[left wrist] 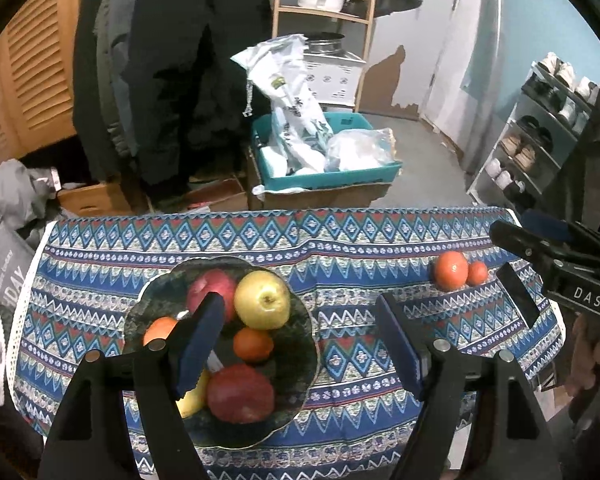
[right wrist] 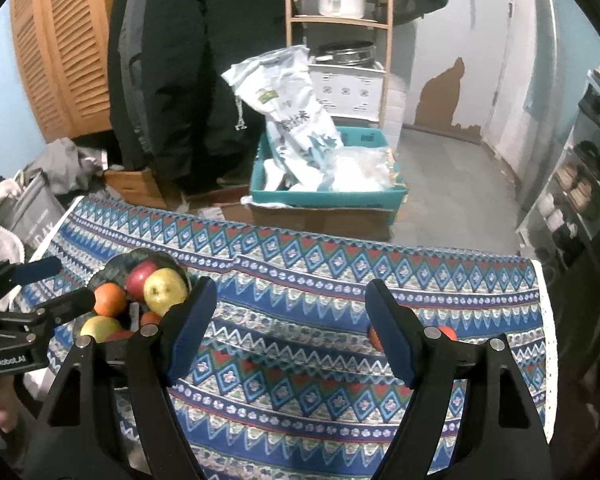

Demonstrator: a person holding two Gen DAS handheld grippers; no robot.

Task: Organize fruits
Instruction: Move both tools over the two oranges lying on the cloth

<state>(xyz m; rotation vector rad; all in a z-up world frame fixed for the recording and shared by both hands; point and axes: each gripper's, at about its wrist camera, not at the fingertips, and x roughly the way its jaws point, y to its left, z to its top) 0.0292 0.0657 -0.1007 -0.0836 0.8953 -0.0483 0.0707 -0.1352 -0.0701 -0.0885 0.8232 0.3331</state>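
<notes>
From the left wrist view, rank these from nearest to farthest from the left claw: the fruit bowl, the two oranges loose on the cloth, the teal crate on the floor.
1. Fruit bowl: directly below the left claw, under its left finger.
2. Two loose oranges: on the tablecloth, ahead and right; too close together to rank apart.
3. Teal crate: on the floor beyond the table's far edge.

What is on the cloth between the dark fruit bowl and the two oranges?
Nothing but bare patterned blue tablecloth between the dark fruit bowl and two oranges, per the left wrist view.
</notes>
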